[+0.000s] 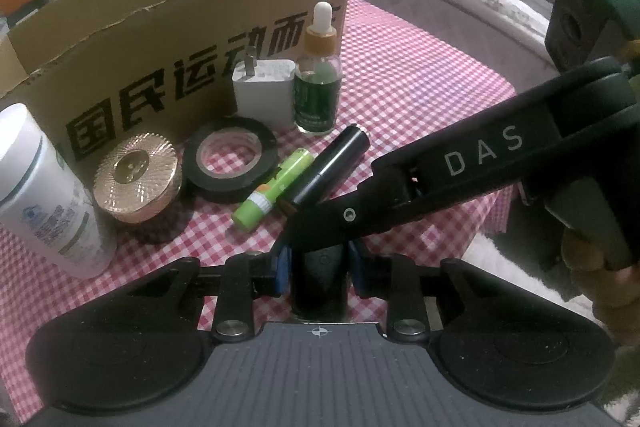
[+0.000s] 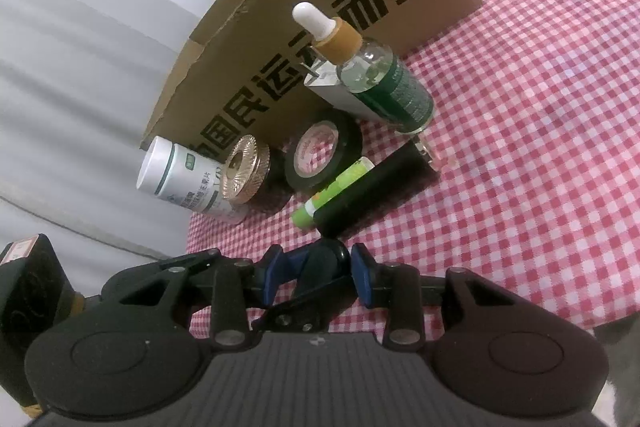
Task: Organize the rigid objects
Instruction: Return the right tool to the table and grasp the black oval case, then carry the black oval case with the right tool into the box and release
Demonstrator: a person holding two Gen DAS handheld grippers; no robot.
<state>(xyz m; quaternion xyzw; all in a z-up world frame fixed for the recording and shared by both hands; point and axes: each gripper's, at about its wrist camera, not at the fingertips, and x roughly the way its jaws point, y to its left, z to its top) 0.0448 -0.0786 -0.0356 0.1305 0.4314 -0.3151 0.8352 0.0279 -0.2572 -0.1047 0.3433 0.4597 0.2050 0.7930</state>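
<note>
Handover, by the look of it, low over the red-checked tabletop (image 1: 420, 87) and well short of the cardboard box (image 1: 120, 39) standing open behind the clutter. Left gripper (image 1: 318, 275) clenched on a short black cylinder (image 1: 318, 291), blue pads pressed to either side of it in the left wrist view. Right gripper (image 2: 320, 275) reaching across from the right, jaws narrowed about the same dark piece; impossible to tell from either view whether pinching it or merely straddling it. Best done slowly: seat the right pads squarely on bare cylinder, clear of the left fingers, before easing the left jaws off, and never slacken both sides at once. Then lift straight up before swinging toward the box. Plenty to snag just ahead: a black tube (image 1: 340, 163) touching a green lip-balm stick (image 1: 276, 183), a roll of black tape (image 1: 230, 159), a gold-lidded jar (image 1: 138, 179), a white pill bottle (image 1: 44, 195) at the left, and a white charger plug (image 1: 264, 95) beside an upright dropper bottle (image 1: 318, 83), both near the box wall. Tall, narrow dropper bottle likely to topple at a nudge; wide berth advisable. Most of the task apparently undone, judging by so much lying outside the box.
</note>
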